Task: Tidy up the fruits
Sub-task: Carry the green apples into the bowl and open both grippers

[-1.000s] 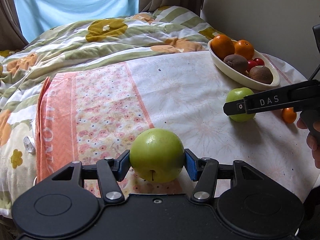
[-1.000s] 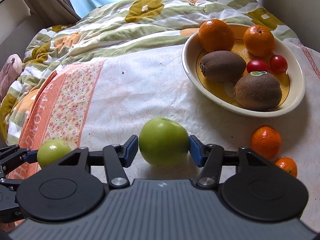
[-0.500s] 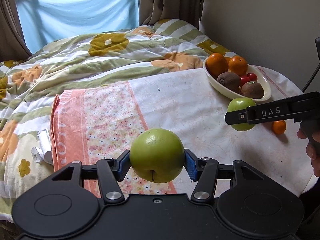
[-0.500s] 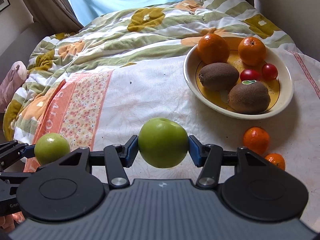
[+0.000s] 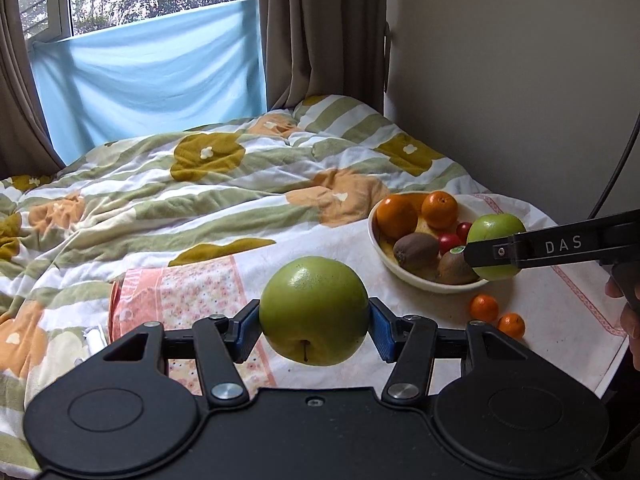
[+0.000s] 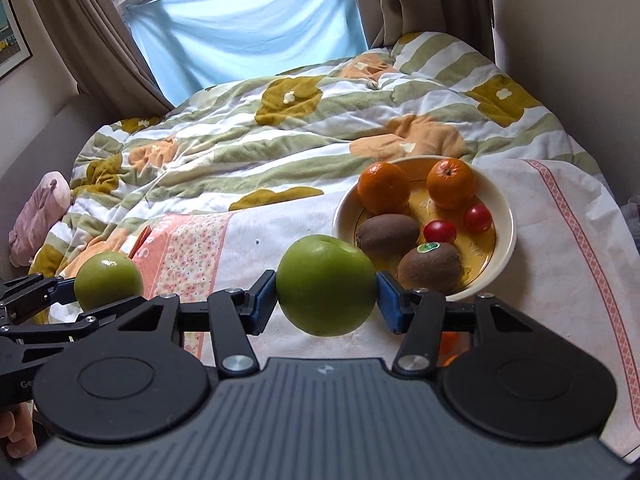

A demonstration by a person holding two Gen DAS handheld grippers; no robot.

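Note:
My left gripper is shut on a green apple and holds it in the air above the table. My right gripper is shut on a second green apple, also lifted, just in front of a cream bowl. The bowl holds two oranges, two kiwis and two cherry tomatoes. In the left wrist view the right gripper's apple hangs by the bowl's right rim. In the right wrist view the left gripper's apple is far left.
Two small mandarins lie on the white tablecloth in front of the bowl. A pink floral cloth strip covers the table's left part. A bed with a flowered quilt lies behind the table. A wall is on the right.
Both grippers have risen, each lifting its apple off the table. The right gripper's apple has moved toward the bowl.

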